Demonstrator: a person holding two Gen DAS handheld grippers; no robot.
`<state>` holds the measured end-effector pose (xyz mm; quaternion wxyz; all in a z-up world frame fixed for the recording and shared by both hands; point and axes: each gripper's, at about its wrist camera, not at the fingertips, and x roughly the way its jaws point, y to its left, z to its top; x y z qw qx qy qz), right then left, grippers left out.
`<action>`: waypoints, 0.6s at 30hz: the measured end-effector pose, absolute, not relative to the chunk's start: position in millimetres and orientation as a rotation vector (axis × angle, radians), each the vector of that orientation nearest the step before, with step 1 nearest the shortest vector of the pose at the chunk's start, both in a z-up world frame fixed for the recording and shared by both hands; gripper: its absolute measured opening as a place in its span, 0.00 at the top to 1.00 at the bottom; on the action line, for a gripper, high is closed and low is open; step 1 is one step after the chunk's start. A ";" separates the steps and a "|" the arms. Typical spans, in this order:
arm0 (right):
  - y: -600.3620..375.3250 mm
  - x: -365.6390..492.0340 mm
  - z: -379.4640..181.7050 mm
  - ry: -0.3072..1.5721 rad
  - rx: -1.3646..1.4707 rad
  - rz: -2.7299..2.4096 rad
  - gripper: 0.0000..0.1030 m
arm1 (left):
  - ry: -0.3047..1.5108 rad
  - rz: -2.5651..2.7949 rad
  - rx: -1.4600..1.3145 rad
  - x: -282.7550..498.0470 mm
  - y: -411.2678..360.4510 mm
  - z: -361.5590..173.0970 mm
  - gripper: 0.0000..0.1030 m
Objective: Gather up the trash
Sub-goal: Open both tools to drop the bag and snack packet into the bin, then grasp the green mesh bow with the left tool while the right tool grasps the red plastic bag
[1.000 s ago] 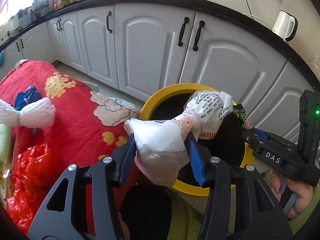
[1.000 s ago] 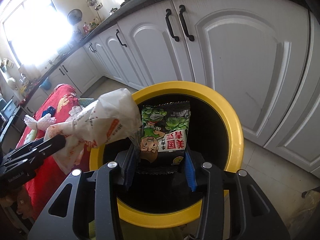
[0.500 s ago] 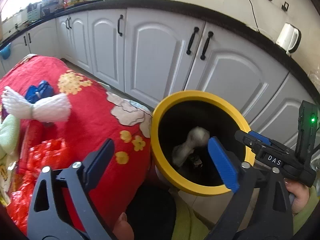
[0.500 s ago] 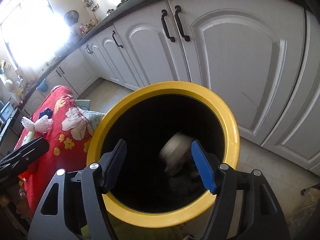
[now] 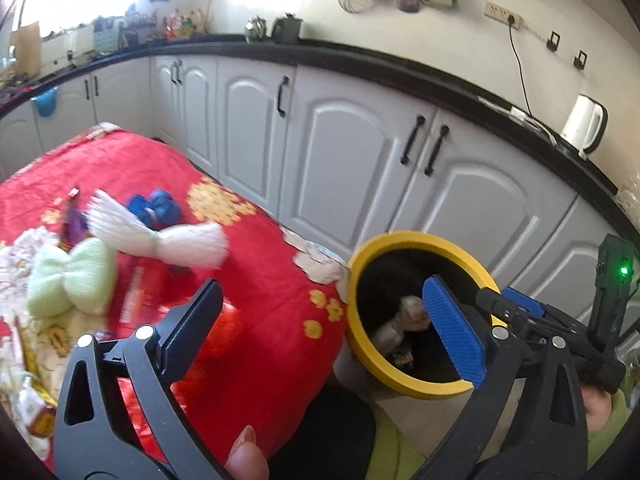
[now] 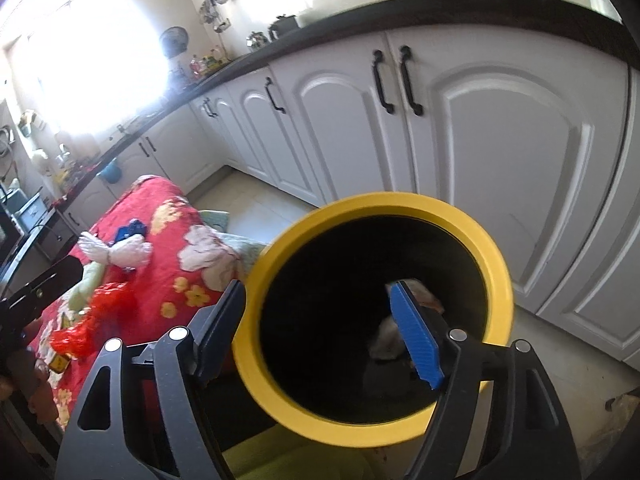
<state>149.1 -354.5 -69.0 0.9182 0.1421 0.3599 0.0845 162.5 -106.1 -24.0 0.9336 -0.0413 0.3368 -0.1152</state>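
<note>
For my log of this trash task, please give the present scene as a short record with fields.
bin: yellow-rimmed bin beside the red blanket
in bin: crumpled white bag, low inside
left gripper: open, holds nothing
right gripper: open, above the bin mouth
on blanket: white bow, green bow, red plastic bag

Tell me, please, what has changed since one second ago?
Both grippers let go: the left gripper dropped its white bag, the right gripper its green snack packet, into the yellow bin. Both are open now. The left has swung toward the red tablecloth, whose remaining trash is unchanged.
</note>
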 end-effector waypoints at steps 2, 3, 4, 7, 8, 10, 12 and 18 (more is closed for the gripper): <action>-345.9 147.2 -63.0 0.729 0.282 0.191 0.27 | 0.669 -0.219 -0.097 159.7 -95.9 -17.3 0.11; -341.5 146.3 -60.0 0.725 0.279 0.200 0.27 | 0.662 -0.212 -0.103 159.3 -91.9 -15.0 0.11; -338.2 145.9 -57.7 0.721 0.276 0.205 0.27 | 0.654 -0.203 -0.108 158.1 -87.2 -12.3 0.11; -325.2 143.8 -50.0 0.709 0.260 0.230 0.25 | 0.635 -0.181 -0.121 154.7 -74.7 -6.5 0.11; -320.3 143.4 -47.7 0.706 0.253 0.238 0.25 | 0.630 -0.176 -0.127 153.7 -70.6 -4.9 0.11; -312.4 142.8 -44.4 0.704 0.245 0.253 0.25 | 0.622 -0.161 -0.137 152.4 -63.3 -2.2 0.11; -303.1 141.6 -41.0 0.700 0.234 0.269 0.24 | 0.613 -0.148 -0.147 150.6 -55.0 0.3 0.11; -273.7 139.4 -32.7 0.694 0.205 0.327 0.23 | 0.592 -0.107 -0.173 146.4 -33.7 4.6 0.11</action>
